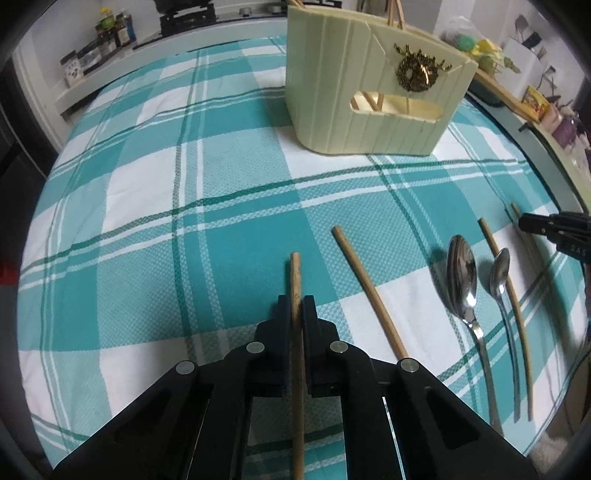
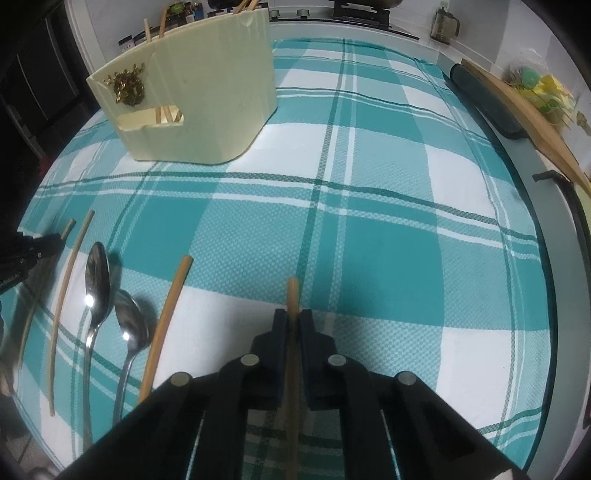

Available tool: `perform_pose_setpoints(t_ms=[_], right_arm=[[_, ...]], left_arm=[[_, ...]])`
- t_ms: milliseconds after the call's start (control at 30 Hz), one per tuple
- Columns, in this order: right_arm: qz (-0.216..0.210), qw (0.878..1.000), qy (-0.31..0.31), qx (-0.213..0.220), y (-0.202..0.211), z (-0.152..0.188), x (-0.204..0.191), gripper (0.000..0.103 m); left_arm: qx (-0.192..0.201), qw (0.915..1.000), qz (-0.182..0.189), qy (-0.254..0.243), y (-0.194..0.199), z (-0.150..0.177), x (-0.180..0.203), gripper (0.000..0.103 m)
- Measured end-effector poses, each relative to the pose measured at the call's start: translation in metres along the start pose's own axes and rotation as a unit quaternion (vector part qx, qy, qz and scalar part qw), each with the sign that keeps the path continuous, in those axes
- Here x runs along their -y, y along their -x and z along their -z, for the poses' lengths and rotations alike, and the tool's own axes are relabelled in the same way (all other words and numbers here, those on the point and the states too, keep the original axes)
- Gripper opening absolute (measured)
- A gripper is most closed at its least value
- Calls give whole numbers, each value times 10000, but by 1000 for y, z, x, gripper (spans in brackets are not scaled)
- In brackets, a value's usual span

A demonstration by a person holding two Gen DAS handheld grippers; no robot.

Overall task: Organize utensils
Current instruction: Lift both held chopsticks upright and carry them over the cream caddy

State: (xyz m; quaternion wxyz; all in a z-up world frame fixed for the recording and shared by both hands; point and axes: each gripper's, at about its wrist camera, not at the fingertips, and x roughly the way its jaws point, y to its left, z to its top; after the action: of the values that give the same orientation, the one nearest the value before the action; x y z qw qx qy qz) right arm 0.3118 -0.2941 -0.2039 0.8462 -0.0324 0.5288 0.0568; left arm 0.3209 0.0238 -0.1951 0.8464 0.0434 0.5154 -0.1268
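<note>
Chopstick [image 1: 295, 280] clamped in left gripper [image 1: 296, 308], long axis toward 12 o'clock, second chopstick [image 2: 293, 295] pinched likewise by right gripper [image 2: 292, 321], teal plaid cloth [image 1: 184, 184], cream holder [image 1: 369, 92] at 1 o'clock, spoons [image 2: 96, 280] between loose sticks, stove knobs [image 2: 303, 13] only in right view.

The tabletop [image 2: 546, 258] is covered by a teal-and-white checked cloth [image 1: 229, 229]. A cream utensil holder [image 1: 369, 85] stands upright on the far part of the cloth. On the near part lie a bare chopstick [image 1: 364, 286], a large spoon [image 1: 461, 275], a small spoon [image 1: 499, 275] and a further chopstick [image 1: 508, 291], roughly parallel, side by side. A wooden board [image 2: 524, 114] lies along the right edge.
</note>
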Motion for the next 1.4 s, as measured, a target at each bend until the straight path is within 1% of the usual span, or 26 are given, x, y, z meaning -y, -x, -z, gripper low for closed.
perform_pose_setpoints(t_ms=[133,233,333,500,667,833,933,1033,1233,1400], right_arm=[[-241,9987,-216,388,27,-2,4,7],[-362,9960,-258,774,59,-3,2,7],[-465,9908,-286,1239,97,-1,-2,7],[-398,9788,-94,2007,157,5,-17,7],[-388,9668,38,2524,193,11,-31,7],[-251,9557,176,2927,213,16,-44,7],[-162,9484,206,3160,224,17,-49,7],[-168,9434,172,3307,232,17,-50,7],[-192,9394,190,3418,239,14,-51,7],[-189,9354,224,3525,248,11,-54,7]], left_arm=[[488,9986,87,185,39,0,-7,4],[872,9957,164,254,73,-1,-8,4],[1294,9908,266,293,110,1,-8,4],[1927,9798,411,348,165,4,-9,4],[2335,9699,530,430,194,7,-9,4],[2606,9624,602,469,212,6,-8,4],[2681,9601,636,469,218,5,-6,4],[2738,9586,639,440,222,5,-4,4],[2803,9566,680,403,227,4,1,4],[2948,9521,714,386,239,1,2,4]])
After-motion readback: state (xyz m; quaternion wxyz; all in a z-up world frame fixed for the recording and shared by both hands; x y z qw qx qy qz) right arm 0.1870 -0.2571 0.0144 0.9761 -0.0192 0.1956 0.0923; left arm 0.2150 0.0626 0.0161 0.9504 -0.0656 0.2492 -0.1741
